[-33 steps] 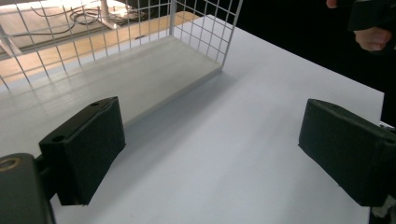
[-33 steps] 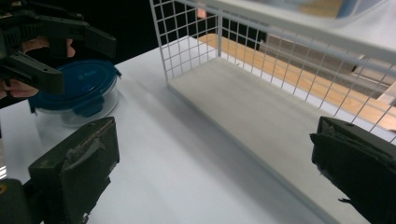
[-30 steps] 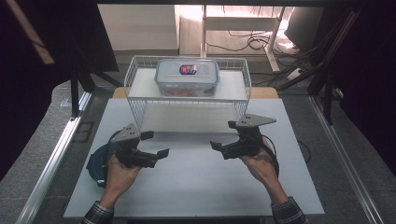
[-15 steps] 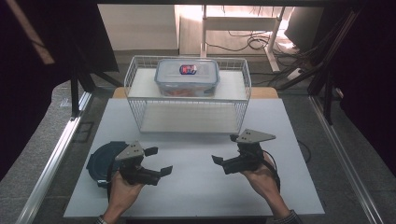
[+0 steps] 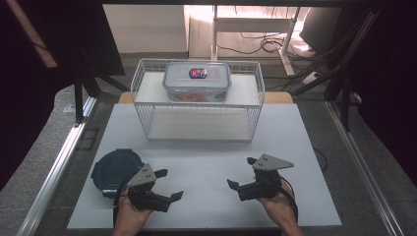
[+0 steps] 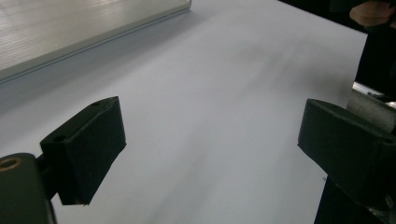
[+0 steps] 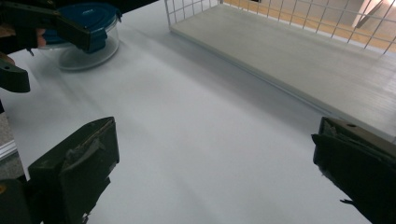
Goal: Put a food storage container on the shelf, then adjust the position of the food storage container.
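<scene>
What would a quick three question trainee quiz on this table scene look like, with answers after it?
1. True or false: the left gripper is clamped on the round blue-lidded container.
2. Where does the clear rectangular box sit? A) on the white board B) on top of the wire rack C) on the floor
3. Which gripper is nearer the round container?

Key
1. False; both it and the right gripper have jaws apart over the bare white board, holding nothing.
2. B
3. The left gripper; the container lies just beside it, on the side away from the other gripper.
</scene>
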Demonstrator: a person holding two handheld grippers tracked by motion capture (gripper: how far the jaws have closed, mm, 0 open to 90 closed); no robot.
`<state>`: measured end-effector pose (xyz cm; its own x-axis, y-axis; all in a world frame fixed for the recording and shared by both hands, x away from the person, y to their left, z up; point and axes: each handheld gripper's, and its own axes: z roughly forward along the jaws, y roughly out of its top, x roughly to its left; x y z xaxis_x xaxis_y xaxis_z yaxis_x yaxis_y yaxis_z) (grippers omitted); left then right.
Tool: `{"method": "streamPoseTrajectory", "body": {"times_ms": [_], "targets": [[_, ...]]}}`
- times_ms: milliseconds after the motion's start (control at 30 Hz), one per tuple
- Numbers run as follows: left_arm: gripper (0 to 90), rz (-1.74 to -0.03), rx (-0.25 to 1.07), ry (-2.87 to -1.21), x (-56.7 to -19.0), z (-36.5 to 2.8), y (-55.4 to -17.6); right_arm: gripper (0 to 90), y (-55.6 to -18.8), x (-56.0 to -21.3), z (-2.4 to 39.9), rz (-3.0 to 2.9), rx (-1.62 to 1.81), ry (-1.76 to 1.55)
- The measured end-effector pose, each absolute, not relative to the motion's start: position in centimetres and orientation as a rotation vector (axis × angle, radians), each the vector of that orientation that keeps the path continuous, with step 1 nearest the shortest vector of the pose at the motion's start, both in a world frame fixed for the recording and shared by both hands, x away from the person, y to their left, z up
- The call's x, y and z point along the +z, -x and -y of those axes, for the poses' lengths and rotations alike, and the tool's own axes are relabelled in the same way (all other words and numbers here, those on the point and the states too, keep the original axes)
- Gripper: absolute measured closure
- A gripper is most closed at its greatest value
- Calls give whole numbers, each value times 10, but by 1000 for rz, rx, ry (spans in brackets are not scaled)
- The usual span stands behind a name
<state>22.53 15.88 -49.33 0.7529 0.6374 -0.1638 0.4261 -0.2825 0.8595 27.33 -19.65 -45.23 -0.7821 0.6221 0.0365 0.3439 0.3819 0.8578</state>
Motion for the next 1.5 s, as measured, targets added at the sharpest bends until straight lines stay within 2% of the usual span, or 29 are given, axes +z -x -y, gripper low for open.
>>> {"method": "streamPoseTrajectory", "body": {"times_ms": [300,633,933,1067,1100,1133,1167,1233,1267,1300,1400,1433,1500], "targets": [[64,-831,275,-1957,-508,-158,-215,0,-256,-467,195,-2349,1323,-809],[56,-825,281,-2047,-519,-151,-216,0,-253,-487,192,-2420,1229,-808],[56,-860,254,-2003,-509,-157,-223,0,-255,-488,194,-2418,1217,-824],[114,-894,295,-1969,-497,-166,-227,0,-255,-487,193,-2406,1212,-807],[152,-901,308,-1966,-494,-169,-228,0,-254,-486,193,-2406,1204,-800],[229,-911,320,-1963,-492,-172,-230,0,-254,-487,192,-2406,1199,-798],[229,-922,331,-1957,-489,-176,-232,0,-254,-487,192,-2406,1199,-798],[350,-951,329,-1931,-484,-186,-237,0,-254,-487,192,-2410,1193,-796],[496,-1007,345,-1912,-481,-196,-243,1,-254,-488,191,-2411,1186,-797],[549,-1007,345,-1912,-481,-196,-243,1,-254,-488,191,-2411,1186,-797],[687,-1060,357,-1896,-479,-211,-252,3,-255,-488,191,-2413,1179,-790],[687,-1078,369,-1896,-479,-216,-255,3,-255,-489,190,-2414,1176,-791],[805,-1108,396,-1890,-479,-230,-260,5,-255,-490,190,-2418,1165,-786]]}}
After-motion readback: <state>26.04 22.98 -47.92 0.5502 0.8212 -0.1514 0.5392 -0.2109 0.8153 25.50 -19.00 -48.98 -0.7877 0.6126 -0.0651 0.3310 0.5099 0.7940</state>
